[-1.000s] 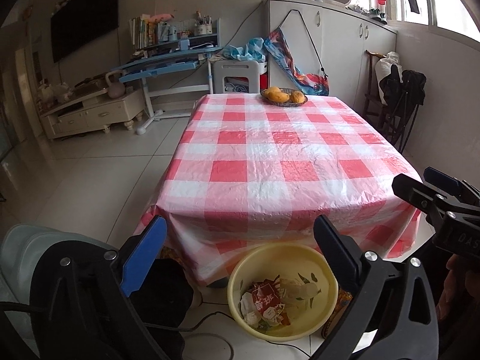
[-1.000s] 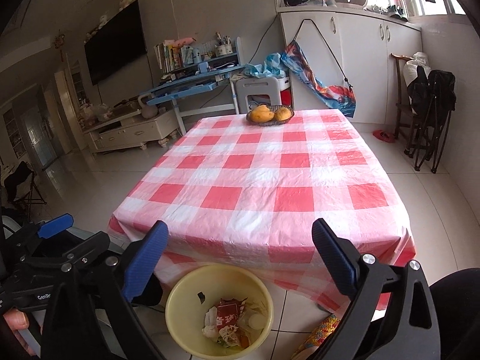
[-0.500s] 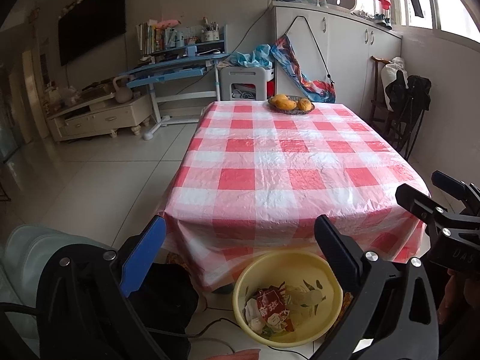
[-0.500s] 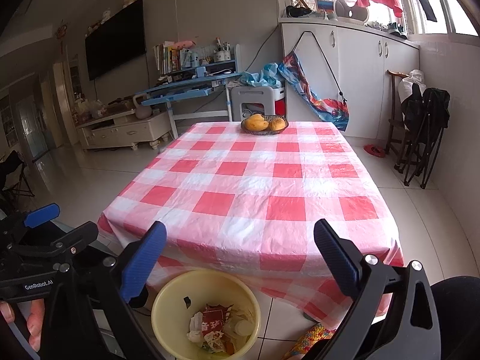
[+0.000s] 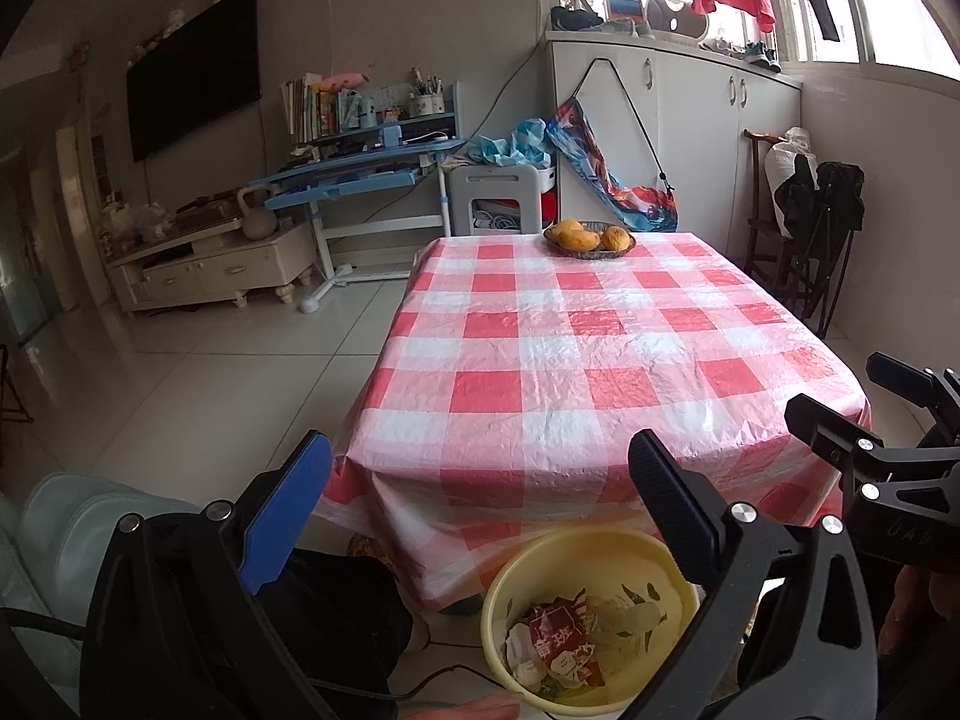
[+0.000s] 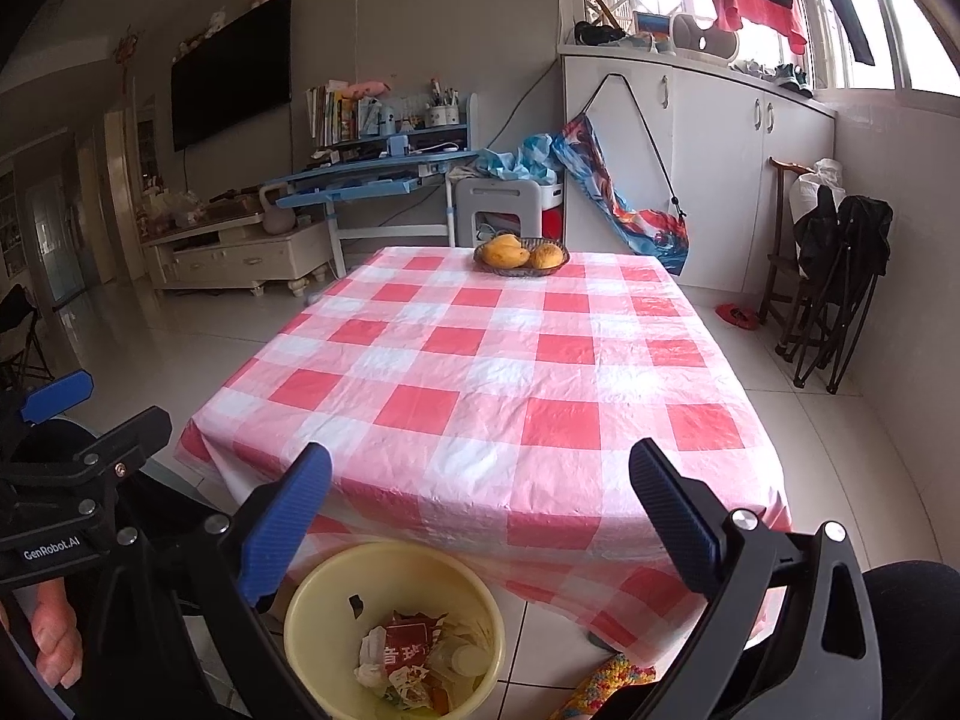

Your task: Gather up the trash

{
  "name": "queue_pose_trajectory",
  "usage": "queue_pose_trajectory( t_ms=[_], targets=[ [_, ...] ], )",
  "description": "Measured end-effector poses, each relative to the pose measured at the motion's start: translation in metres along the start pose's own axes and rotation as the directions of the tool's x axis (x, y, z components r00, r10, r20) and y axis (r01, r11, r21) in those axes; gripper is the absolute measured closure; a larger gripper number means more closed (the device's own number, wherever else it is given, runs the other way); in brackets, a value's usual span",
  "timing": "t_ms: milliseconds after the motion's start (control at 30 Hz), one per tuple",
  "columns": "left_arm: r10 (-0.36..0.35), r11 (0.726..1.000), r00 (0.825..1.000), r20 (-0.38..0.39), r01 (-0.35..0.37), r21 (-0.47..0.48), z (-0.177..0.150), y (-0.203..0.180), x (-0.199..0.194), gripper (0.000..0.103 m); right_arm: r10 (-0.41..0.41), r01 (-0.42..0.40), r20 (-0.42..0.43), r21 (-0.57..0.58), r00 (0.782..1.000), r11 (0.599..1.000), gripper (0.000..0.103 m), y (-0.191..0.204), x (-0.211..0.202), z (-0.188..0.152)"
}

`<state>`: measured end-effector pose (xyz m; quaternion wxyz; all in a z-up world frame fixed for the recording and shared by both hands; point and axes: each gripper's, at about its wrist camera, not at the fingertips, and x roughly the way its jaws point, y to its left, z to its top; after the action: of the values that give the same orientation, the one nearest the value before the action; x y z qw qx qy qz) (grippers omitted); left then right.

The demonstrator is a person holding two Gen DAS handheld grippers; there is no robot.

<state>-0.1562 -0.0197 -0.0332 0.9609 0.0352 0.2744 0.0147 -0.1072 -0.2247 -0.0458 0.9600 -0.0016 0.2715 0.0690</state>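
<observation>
Left tongs (image 5: 480, 498): spread wide with nothing between the blue-padded fingers; held above the floor off the near edge of the tabletop, over the bucket. Seen also in the right wrist view at its left margin (image 6: 90, 414), gripped from below by a hand (image 6: 57, 642).

Right tongs (image 6: 480, 504): spread wide and holding nothing; level with the near edge of the tabletop, just beside the left tongs. In the left wrist view they enter at the right margin (image 5: 864, 402).

Bucket (image 5: 516, 588): pale yellow, round, standing on the tiled floor at the near edge of the tabletop, partly under the overhang of the cloth.

Trash (image 6: 414, 654): lies in the bottom of the bucket; a red wrapper with white characters sits on top, with crumpled white paper and clear plastic around it.

Tabletop (image 6: 498, 372): covered by a red-and-white checked cloth that hangs over the near edge.

Fruit basket (image 6: 521, 257): dark, shallow, at the middle of the far edge of the tabletop, holding yellow-orange fruit.

Floor (image 5: 198, 384): pale glossy tiles; a dark cable runs across it just beside the bucket.

Background: blue desk (image 5: 360, 174) with books against the far wall; white cabinets (image 6: 720, 168) along the right wall.
</observation>
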Motion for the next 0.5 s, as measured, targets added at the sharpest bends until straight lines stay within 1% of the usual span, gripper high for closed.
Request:
queue_pose_trajectory(
  t_ms=[500],
  targets=[
    [0.01, 1.0, 1.0, 0.017, -0.01, -0.01, 0.0019, 0.0012, -0.0029, 0.007, -0.002, 0.002, 0.001, -0.002, 1.0, 1.0, 0.008, 0.0009, -0.0001, 0.0]
  ],
)
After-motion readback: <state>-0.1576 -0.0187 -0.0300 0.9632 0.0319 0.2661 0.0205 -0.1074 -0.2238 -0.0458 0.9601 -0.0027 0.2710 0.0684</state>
